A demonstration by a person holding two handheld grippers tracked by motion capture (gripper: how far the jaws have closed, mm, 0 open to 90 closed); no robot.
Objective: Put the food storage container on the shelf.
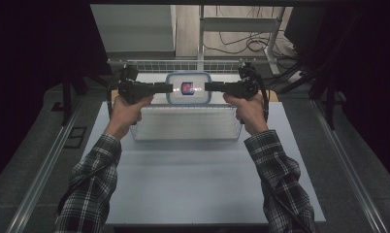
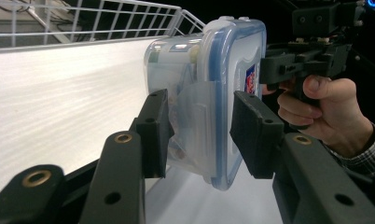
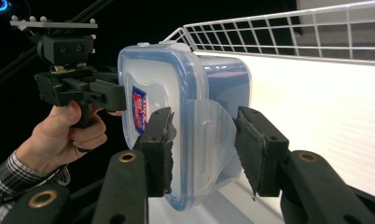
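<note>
A clear plastic container (image 1: pixel 188 88) with a blue-rimmed lid and a red and blue label hangs in the air between my two grippers. My left gripper (image 1: pixel 170 88) is shut on its left end and my right gripper (image 1: pixel 206 88) on its right end. In the left gripper view the jaws (image 2: pixel 199 100) clamp the container (image 2: pixel 223 70) over its side clip, with the right gripper (image 2: pixel 269 70) at the far end. The right gripper view has its jaws (image 3: pixel 204 116) pressed on the lid and clip of the container (image 3: pixel 162 79), and the left gripper (image 3: pixel 115 95) beyond.
A white wire basket (image 1: pixel 186 138) stands on the pale table (image 1: pixel 193 179) just below and in front of the container, its far wire wall (image 1: pixel 183 65) behind. Dark curtains flank the table. Metal rails (image 1: pixel 42 170) run along both sides.
</note>
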